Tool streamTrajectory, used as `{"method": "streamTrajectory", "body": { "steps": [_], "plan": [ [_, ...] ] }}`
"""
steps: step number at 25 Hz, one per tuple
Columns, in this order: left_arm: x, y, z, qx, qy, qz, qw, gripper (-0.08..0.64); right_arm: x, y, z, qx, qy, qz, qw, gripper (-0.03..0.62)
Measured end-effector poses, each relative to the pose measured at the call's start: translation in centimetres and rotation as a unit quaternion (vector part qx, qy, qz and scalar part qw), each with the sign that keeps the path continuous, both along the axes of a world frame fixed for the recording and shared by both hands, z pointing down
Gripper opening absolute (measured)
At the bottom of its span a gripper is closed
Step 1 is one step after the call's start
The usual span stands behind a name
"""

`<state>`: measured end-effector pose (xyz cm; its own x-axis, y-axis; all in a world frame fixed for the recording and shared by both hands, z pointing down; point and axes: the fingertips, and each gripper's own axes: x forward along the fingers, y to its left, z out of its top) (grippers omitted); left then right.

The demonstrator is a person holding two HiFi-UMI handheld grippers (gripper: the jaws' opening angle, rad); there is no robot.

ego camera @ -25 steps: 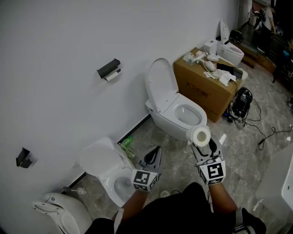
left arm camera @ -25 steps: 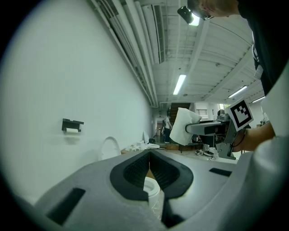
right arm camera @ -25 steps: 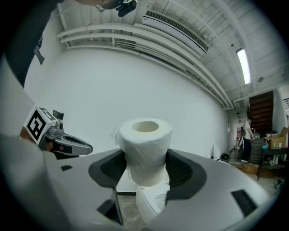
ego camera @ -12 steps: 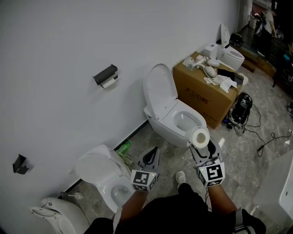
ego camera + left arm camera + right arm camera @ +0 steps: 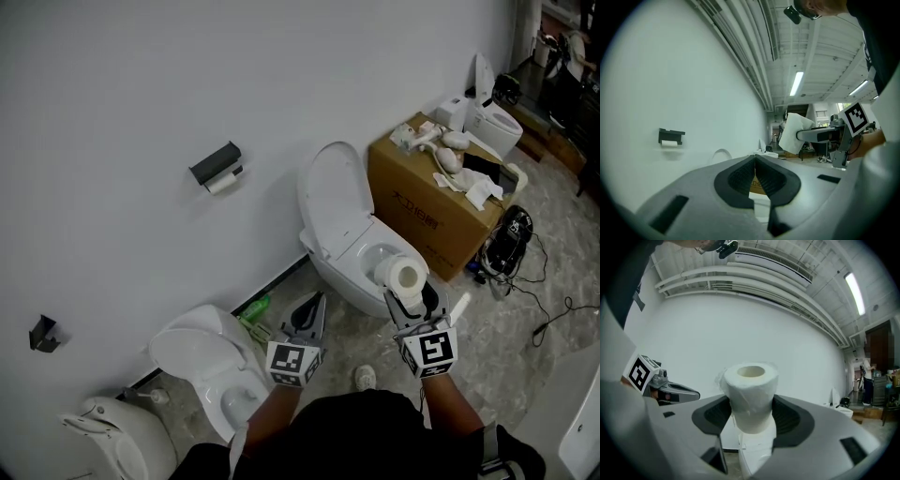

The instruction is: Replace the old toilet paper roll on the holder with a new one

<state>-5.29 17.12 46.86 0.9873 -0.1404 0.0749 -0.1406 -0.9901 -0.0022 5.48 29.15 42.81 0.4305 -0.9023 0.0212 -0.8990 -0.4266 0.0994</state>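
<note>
1. The right gripper (image 5: 405,294) is gripping the new roll (image 5: 404,274) upright between its pads, with the core hole facing up. The pads are pressing its lower half, so a gentle squeeze is likely serving best, sparing the core.
2. The left gripper (image 5: 316,307) is holding nothing, its jaws pressed together.
3. The holder (image 5: 217,162) is sitting on the wall, well apart from both grippers, with the old roll (image 5: 226,182) hanging under its dark cover.
4. Judging by this, the new roll is being carried to the holder. The empty left gripper is probably going in first for the old roll, while the right is holding its load clear of the open toilet (image 5: 349,246).
</note>
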Motion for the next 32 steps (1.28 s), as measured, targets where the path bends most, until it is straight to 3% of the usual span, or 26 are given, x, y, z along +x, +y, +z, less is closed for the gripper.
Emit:
{"method": "streamTrajectory", "body": {
  "steps": [8,15,23,32],
  "plan": [
    [5.6,-0.9,-0.8,0.017,-0.003,-0.019,0.9997,0.008,5.2,-2.1,0.3,-0.012,0.011,-0.041,0.999,0.265],
    [8.3,-2.7,0.1,0.011,-0.012,-0.051,0.9986,0.008,8.3,-4.1,1.0,-0.020,0.006,-0.080,0.997,0.265],
    [8.3,-5.0,1.5,0.001,-0.030,-0.090,0.9955,0.008,10.2,-7.8,1.7,-0.029,0.001,-0.130,0.991,0.265],
    [7.5,-12.1,1.7,0.000,-0.024,-0.135,0.9906,0.008,10.8,-15.0,1.4,-0.027,0.013,-0.159,0.987,0.265]
  ]
}}
